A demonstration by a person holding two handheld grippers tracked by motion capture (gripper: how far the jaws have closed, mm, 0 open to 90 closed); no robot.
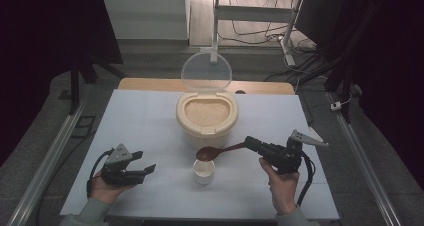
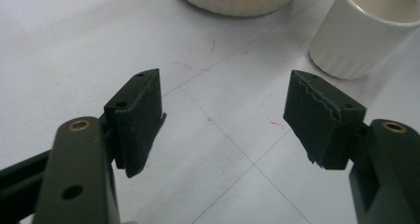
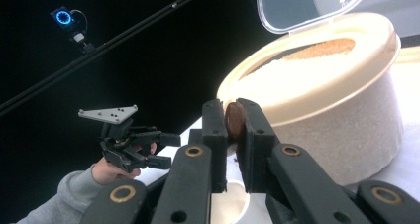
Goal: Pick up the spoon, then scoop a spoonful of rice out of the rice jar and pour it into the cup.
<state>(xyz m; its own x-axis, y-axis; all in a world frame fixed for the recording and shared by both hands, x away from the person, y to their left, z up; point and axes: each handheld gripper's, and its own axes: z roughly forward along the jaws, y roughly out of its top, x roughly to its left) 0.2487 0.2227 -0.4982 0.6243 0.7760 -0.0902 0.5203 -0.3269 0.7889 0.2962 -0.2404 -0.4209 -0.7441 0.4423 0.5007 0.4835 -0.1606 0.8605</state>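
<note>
While the right gripper (image 1: 253,144) clamps the handle of a brown spoon (image 1: 216,152), the spoon's long axis runs leftward from it, its bowl poised just above the small white cup (image 1: 204,171). In front of the cup stands the open rice container (image 1: 206,117). Left of the cup, the left gripper (image 1: 145,163) rests open and empty on the white table (image 1: 145,121); the room behind is dark.
</note>
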